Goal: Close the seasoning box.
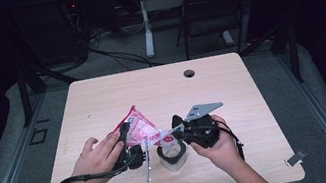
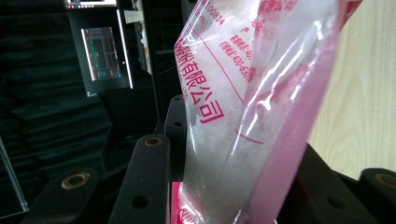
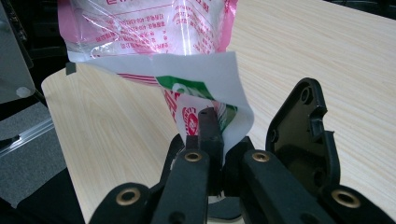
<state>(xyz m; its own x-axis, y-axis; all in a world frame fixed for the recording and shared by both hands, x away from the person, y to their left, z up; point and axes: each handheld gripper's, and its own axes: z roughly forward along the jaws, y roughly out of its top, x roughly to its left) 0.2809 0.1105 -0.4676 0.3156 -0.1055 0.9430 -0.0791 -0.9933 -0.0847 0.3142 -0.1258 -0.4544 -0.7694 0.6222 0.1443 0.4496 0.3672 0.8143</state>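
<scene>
Bag (image 1: 135,125) is slanting over the table (image 1: 231,89), its long axis running from its far-left corner down toward the right gripper (image 1: 178,130). Left gripper (image 1: 125,134) is clamping its body; right gripper is pinching its white corner. One bag, two grippers, one small cup (image 1: 172,155) beneath.

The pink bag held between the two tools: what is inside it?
Through the clear film of the pink bag, a white, grainy or crystalline filling shows. Printed red text and pink panels cover part of it, so how full it is cannot be told.
</scene>
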